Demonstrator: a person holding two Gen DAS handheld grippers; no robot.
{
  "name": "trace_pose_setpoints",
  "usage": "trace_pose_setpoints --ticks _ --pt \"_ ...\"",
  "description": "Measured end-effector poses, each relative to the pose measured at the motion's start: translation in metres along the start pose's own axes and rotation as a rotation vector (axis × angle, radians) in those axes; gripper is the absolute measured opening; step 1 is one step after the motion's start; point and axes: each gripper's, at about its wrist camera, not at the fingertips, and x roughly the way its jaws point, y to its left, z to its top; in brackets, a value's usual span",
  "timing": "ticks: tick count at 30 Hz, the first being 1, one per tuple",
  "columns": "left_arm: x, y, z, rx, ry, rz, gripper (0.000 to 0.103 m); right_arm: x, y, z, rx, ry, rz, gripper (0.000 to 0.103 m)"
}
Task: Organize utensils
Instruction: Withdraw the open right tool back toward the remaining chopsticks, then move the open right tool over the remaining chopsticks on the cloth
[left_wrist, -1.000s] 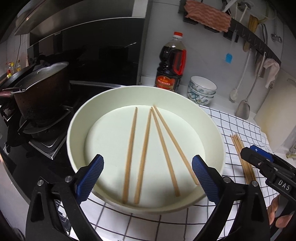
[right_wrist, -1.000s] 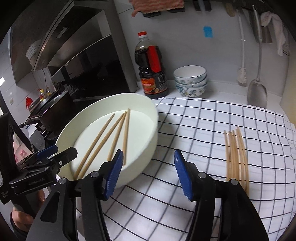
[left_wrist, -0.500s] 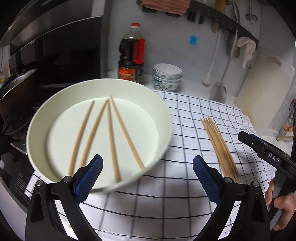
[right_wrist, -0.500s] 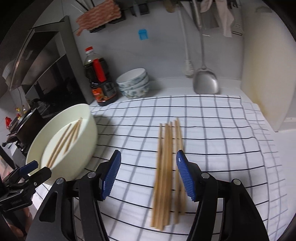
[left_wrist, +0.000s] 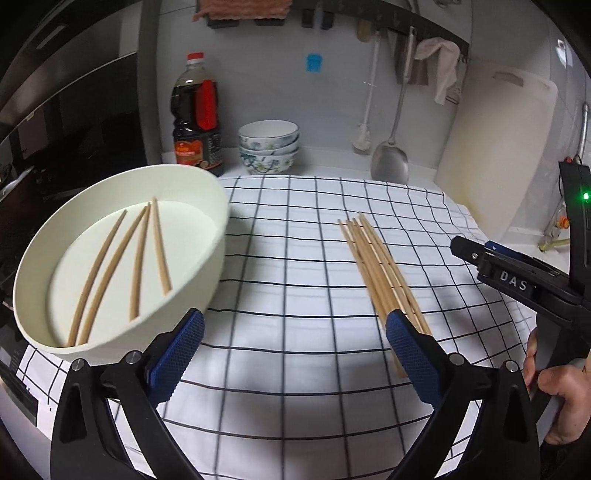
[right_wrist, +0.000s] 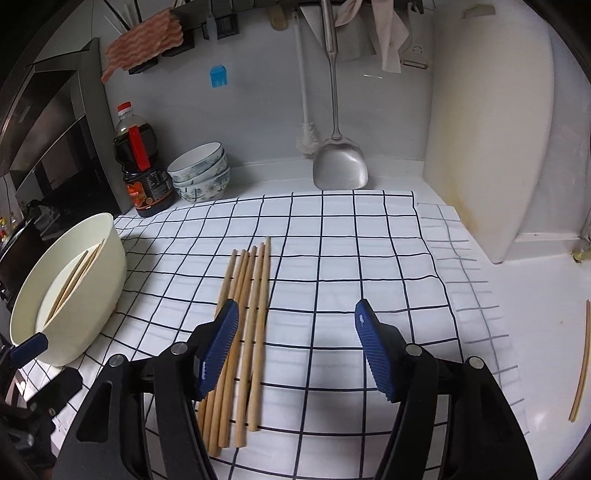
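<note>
A cream bowl (left_wrist: 218, 236) with several wooden chopsticks (left_wrist: 140, 258) in it stands on the left of the checked cloth. A bundle of several more chopsticks (left_wrist: 376, 266) lies flat on the cloth to its right. My left gripper (left_wrist: 293, 317) hangs open and empty above the cloth, between bowl and bundle. My right gripper (right_wrist: 295, 304) hovers just right of the bundle (right_wrist: 247, 325); its jaws are opening, nothing is pinched, and its left finger overlaps the sticks in view. The bowl (right_wrist: 110, 266) sits far left in the right wrist view.
A soy sauce bottle (left_wrist: 195, 122), stacked bowls (left_wrist: 267, 147), a metal spatula (right_wrist: 340, 162) and a white cutting board (right_wrist: 487, 147) line the back wall. A stove with a pot is left of the bowl. One stray chopstick (right_wrist: 581, 365) lies on the counter, right of the cloth.
Both grippers swung right, away from the bowl and toward the bundle on the cloth. The right gripper now sits beside the bundle, and its jaws stand wider apart.
</note>
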Motion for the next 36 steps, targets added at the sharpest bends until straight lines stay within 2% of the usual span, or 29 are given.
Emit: trace_pose_setpoints --ticks 6,11,18,28,36 --pt "0.009 -0.029 -0.006 0.077 -0.004 0.035 0.097 0.007 0.0 -0.003 -0.029 0.008 -0.015 0.063" --pt "0.015 -0.039 -0.013 0.097 -0.009 0.03 0.097 0.011 0.005 -0.005 -0.056 0.012 -0.022 0.063" --pt "0.029 -0.05 -0.016 0.135 0.005 0.061 0.097 0.016 0.006 -0.007 -0.064 0.041 -0.03 0.064" --pt "0.039 -0.051 -0.007 0.136 0.071 0.056 0.097 0.024 -0.001 -0.009 -0.05 0.1 -0.039 0.064" --pt "0.049 -0.039 0.0 0.069 0.131 0.05 0.097 0.04 0.005 -0.017 -0.08 0.177 -0.045 0.064"
